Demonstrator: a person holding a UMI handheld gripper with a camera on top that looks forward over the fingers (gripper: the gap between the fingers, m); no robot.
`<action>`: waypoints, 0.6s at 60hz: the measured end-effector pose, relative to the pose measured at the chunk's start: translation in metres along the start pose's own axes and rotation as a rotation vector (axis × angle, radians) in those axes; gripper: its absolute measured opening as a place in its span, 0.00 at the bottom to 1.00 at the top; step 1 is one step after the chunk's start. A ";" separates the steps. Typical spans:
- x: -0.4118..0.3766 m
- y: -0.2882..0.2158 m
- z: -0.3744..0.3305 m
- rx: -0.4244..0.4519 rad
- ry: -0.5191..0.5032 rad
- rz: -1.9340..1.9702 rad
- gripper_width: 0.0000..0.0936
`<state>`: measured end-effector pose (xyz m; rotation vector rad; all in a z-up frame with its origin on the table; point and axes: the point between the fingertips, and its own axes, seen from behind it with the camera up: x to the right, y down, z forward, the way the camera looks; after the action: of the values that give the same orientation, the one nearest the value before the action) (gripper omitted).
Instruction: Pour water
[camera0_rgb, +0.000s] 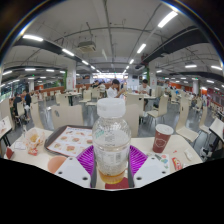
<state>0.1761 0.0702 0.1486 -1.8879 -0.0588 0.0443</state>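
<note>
A clear plastic bottle with a white cap stands upright between my fingers, with a little yellowish liquid at its bottom. My gripper is shut on the bottle; both purple pads press against its sides. A brown paper cup stands on the table beyond the fingers, to the right of the bottle. The bottle's base is hidden below the fingers, so I cannot tell whether it rests on the table.
A tray with a printed paper liner lies to the left of the bottle, with food items further left. Beyond are rows of canteen tables and chairs and a few people far off.
</note>
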 end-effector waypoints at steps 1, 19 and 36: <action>0.000 0.011 0.005 -0.004 0.000 -0.002 0.44; 0.021 0.075 0.017 -0.061 0.006 0.023 0.46; 0.023 0.067 0.001 -0.106 0.025 0.049 0.88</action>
<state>0.2004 0.0519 0.0846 -1.9951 0.0019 0.0518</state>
